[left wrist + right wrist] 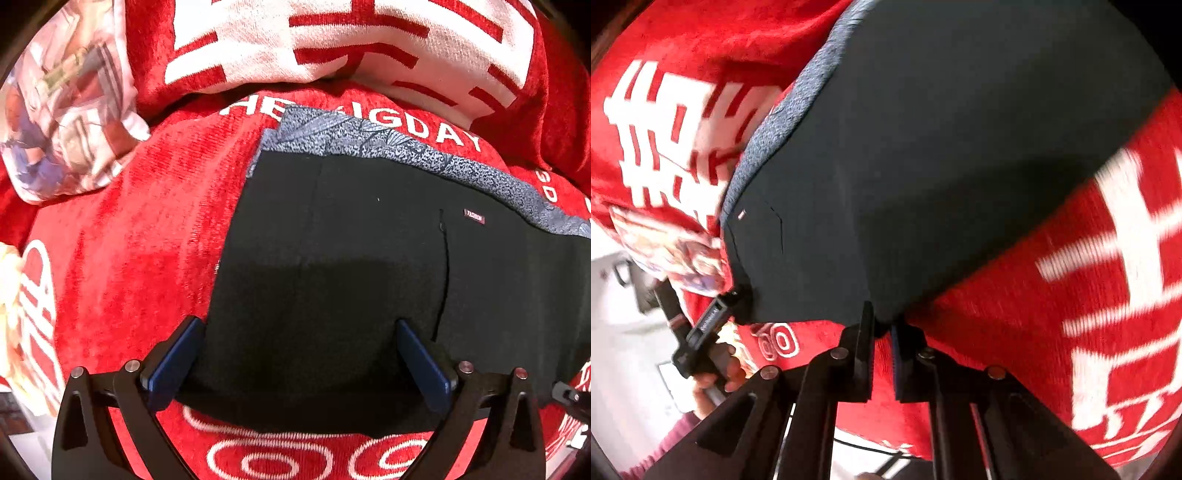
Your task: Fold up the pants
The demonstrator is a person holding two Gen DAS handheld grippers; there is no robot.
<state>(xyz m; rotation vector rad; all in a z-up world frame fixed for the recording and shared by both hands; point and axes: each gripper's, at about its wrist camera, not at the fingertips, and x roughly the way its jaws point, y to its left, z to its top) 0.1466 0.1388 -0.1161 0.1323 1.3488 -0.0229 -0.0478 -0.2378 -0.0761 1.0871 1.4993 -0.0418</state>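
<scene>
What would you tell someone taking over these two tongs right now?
Left tongs: wide open, straddling the near edge of the black pants, not gripping.
Right tongs: shut, pinching the pants' near edge.
Pants lie flat on the red blanket, their grey patterned band on the far side.
Done: pants laid out, one edge pinched.
Left: close the left tongs, then probably fold the near edge over.

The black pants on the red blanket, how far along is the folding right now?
Done: the black pants lie flat on the red blanket, grey patterned waistband at the far edge. In hand: the right gripper is shut on the pants' near edge, while the left gripper stands open over the fabric, gripping nothing. Left: close the left gripper, then fold the near edge over. How many folds are already made is unclear.
</scene>
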